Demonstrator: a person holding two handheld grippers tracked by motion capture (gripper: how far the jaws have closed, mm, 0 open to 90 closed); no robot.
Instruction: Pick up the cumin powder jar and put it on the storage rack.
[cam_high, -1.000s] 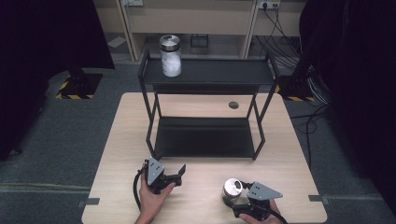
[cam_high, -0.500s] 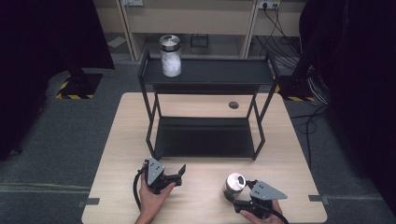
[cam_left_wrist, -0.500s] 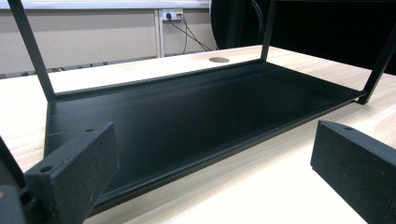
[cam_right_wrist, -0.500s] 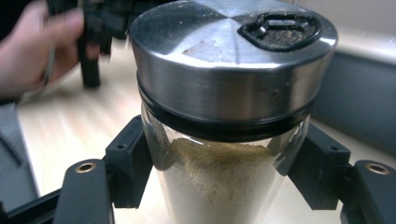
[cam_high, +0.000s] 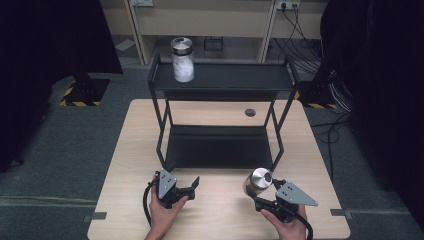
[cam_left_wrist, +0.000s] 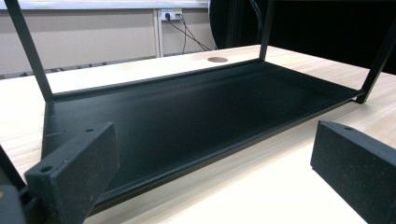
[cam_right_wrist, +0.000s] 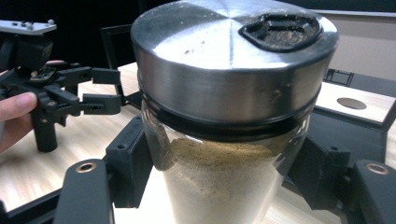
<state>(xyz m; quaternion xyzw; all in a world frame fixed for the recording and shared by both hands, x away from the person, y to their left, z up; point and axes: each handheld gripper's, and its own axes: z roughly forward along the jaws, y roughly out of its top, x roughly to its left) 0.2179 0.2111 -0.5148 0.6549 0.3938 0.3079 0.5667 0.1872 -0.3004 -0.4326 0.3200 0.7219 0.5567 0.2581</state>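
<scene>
A glass jar with a steel lid is held between the jaws of my right gripper, near the table's front right. In the right gripper view the jar holds tan powder; its base is hidden, and my right gripper is shut on its glass body. My left gripper rests open at the front left with nothing in it. Its jaws point at the lower shelf of a black rack. A second jar, with white contents, stands on the top shelf at the left.
The two-tier rack stands mid-table, its lower tray bare. A round hole lies in the wooden table behind the rack. Cabinets and cables are beyond the far edge. My left gripper shows at the left of the right gripper view.
My right gripper has moved forward toward the rack, carrying the steel-lidded jar with it. The left gripper has stayed in place.
</scene>
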